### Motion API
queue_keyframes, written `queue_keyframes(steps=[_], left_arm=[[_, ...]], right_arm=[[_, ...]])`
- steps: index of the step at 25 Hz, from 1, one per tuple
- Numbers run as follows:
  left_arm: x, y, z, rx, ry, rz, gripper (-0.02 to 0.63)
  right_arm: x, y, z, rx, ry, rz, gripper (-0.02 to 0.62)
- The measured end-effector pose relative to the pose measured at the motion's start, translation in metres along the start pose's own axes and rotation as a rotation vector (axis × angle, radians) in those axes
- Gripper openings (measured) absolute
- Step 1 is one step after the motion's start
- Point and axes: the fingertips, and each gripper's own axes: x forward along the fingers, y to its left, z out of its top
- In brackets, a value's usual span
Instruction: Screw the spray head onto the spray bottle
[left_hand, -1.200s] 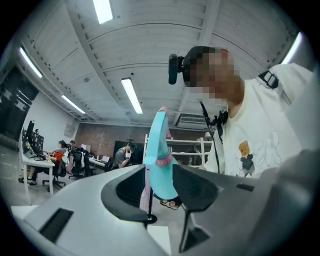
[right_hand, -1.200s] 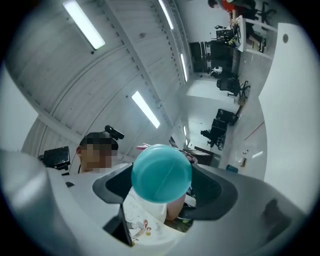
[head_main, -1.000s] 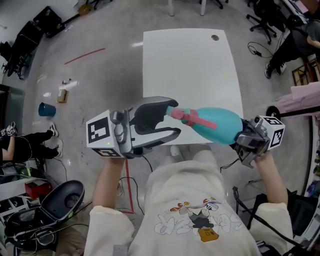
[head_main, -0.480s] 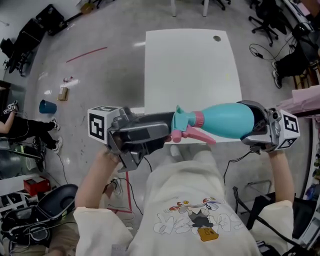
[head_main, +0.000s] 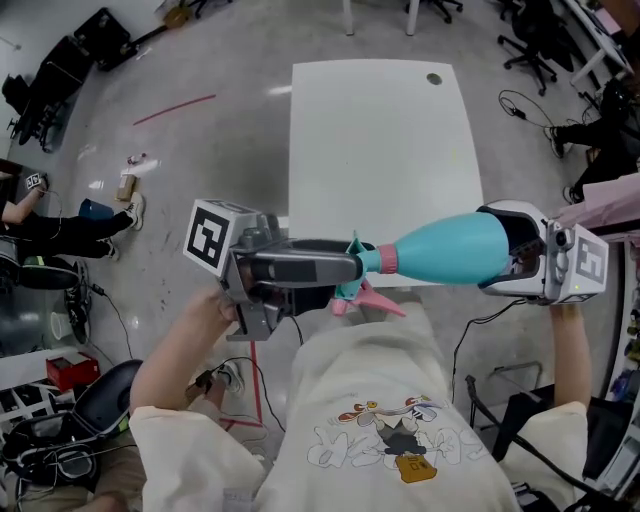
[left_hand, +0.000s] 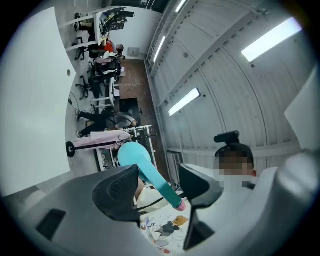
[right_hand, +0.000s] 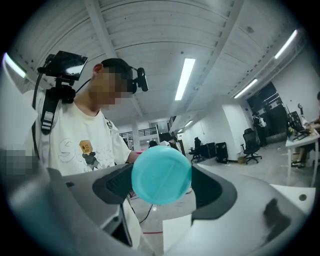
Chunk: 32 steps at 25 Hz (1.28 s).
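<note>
As the right gripper (right_hand: 160, 186) clamps the spray bottle (head_main: 450, 248), the left gripper (left_hand: 159, 186), jaws just opening, straddles the spray head (head_main: 368, 262); white table (head_main: 370, 140) at twelve o'clock on grey floor (head_main: 200, 180).

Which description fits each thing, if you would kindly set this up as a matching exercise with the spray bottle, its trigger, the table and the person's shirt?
Things:
1. spray bottle
2. trigger
3. table
4. shirt

Descriptions:
a. white, with a dark round spot near a far corner
b. pink, on the side nearest the person
c. teal, lying level, its base clamped in the jaws of the right gripper
d. cream, with a cartoon print

Pairs: 1-c, 2-b, 3-a, 4-d.
</note>
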Motion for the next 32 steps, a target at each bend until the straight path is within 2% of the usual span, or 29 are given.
queue_keyframes(steps=[5, 8, 10, 12, 15, 18, 21, 27, 32], left_arm=[[0.017, 0.026, -0.01, 0.016, 0.081, 0.134, 0.242], [0.014, 0.033, -0.018, -0.009, 0.114, 0.169, 0.242], [0.013, 0.034, -0.017, -0.03, 0.098, 0.17, 0.239], [0.014, 0.037, -0.016, -0.031, 0.08, 0.184, 0.205], [0.016, 0.043, -0.015, -0.006, 0.067, 0.217, 0.164], [0.015, 0.046, -0.013, 0.048, 0.053, 0.257, 0.155], [0.013, 0.047, -0.016, 0.167, 0.105, 0.31, 0.152], [0.01, 0.052, -0.028, 0.533, 0.278, 0.47, 0.147], [0.003, 0.055, -0.031, 0.819, 0.446, 0.6, 0.147]], right_arm=[[-0.003, 0.001, -0.003, -0.054, 0.035, -0.015, 0.373], [0.009, 0.009, -0.006, -0.056, 0.045, 0.003, 0.373], [0.011, 0.009, -0.007, -0.058, 0.051, -0.003, 0.373], [0.008, 0.009, -0.007, -0.06, 0.052, -0.011, 0.373], [0.005, 0.007, -0.006, -0.057, 0.046, -0.029, 0.373], [0.005, 0.004, -0.007, -0.037, 0.052, -0.042, 0.373], [0.006, 0.001, -0.005, 0.004, 0.044, -0.041, 0.373], [0.009, 0.001, -0.015, 0.131, 0.053, -0.003, 0.373], [0.016, -0.007, -0.021, 0.284, 0.081, 0.037, 0.373]])
